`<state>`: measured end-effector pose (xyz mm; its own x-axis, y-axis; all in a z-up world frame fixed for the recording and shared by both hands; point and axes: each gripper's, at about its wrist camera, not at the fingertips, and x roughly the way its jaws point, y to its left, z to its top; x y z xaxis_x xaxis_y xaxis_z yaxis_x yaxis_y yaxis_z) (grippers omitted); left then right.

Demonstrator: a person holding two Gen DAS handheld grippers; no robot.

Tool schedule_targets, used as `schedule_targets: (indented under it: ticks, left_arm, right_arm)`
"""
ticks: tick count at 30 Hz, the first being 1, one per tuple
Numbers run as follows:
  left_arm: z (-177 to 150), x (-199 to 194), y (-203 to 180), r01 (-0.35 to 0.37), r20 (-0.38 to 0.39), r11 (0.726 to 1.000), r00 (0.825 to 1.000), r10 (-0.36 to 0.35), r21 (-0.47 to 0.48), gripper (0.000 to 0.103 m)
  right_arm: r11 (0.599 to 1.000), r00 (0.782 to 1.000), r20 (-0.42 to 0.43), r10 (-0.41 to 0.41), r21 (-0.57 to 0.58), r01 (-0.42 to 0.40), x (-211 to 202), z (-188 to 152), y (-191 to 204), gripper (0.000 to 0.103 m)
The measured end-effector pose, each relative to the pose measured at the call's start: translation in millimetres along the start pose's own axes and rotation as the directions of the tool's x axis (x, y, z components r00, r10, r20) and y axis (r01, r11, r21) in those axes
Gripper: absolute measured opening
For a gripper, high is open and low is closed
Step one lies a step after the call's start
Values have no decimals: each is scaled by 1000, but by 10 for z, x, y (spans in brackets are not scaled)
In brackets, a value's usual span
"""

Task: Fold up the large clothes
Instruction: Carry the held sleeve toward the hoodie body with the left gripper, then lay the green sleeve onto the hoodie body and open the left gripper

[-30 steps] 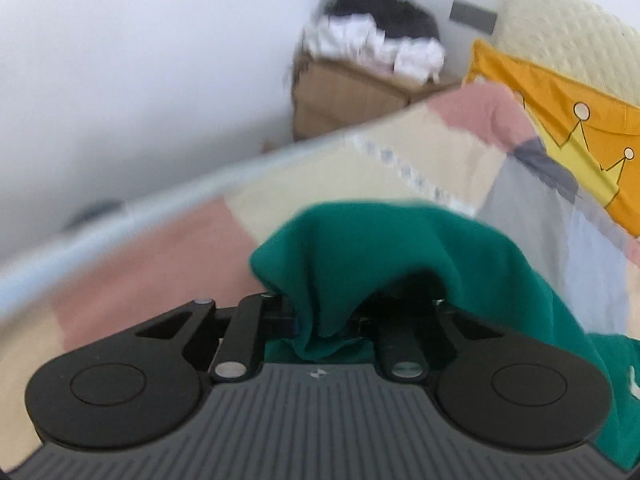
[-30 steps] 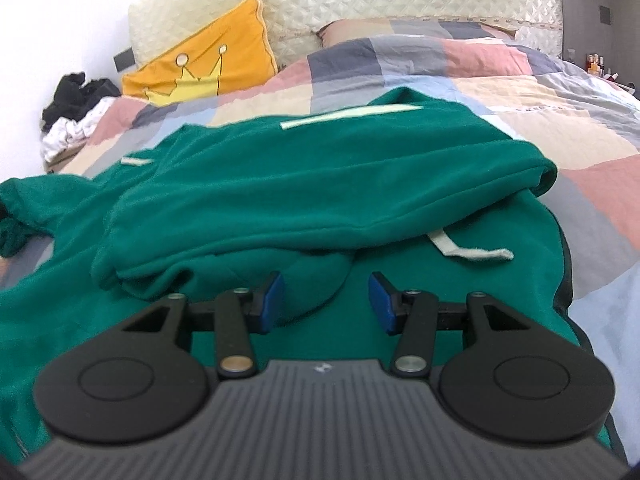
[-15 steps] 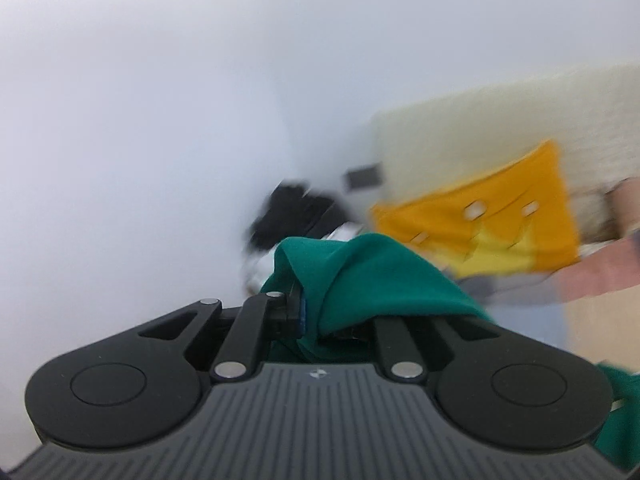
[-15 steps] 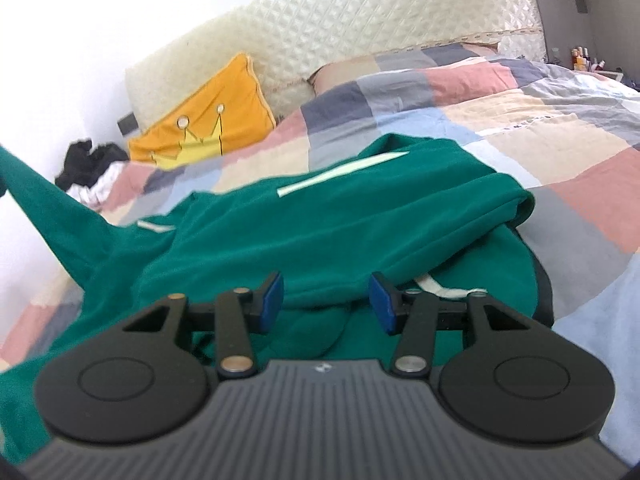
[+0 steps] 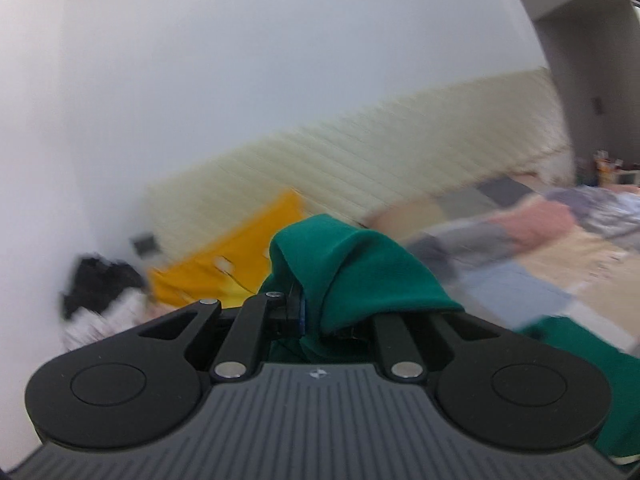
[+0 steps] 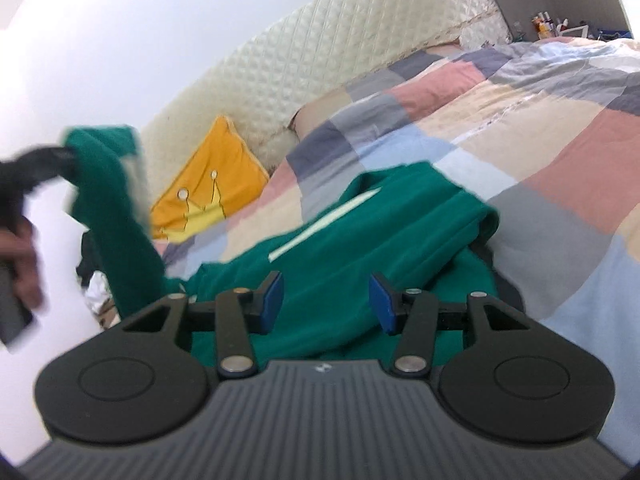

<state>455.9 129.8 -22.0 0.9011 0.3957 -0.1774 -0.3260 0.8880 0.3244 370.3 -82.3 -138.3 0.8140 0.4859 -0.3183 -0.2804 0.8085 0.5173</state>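
While the green garment [image 6: 360,256] lies spread across the patchwork quilt [image 6: 552,152] of the bed, one end of it is lifted clear near the bed's left edge. Left gripper [image 5: 320,316]: jaws clamped on that raised fold, which drapes over the right finger. Right gripper [image 6: 325,300]: jaws apart, nothing between them, hovering above the garment's near part. A yellow cushion [image 6: 208,192] leans against the quilted headboard [image 6: 340,52] at the bed's far left corner. Left-wrist view is blurred.
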Motion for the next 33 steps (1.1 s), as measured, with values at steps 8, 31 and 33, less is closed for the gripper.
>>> schedule_targets:
  ticks: [8, 31, 33]
  left_arm:
    - [-807, 303, -1065, 156, -199, 987, 967, -162, -48, 13]
    - [-1113, -625, 87, 187, -347, 849, 853, -390, -494, 84]
    - [-1150, -767, 171, 176, -341, 862, 866, -364, -475, 84]
  right_arm:
    - [986, 996, 34, -88, 145, 83, 32, 215, -513, 51]
    - [998, 999, 21, 23, 59, -25, 96, 209, -341, 51]
    - [999, 999, 7, 36, -8, -36, 125, 148, -208, 51]
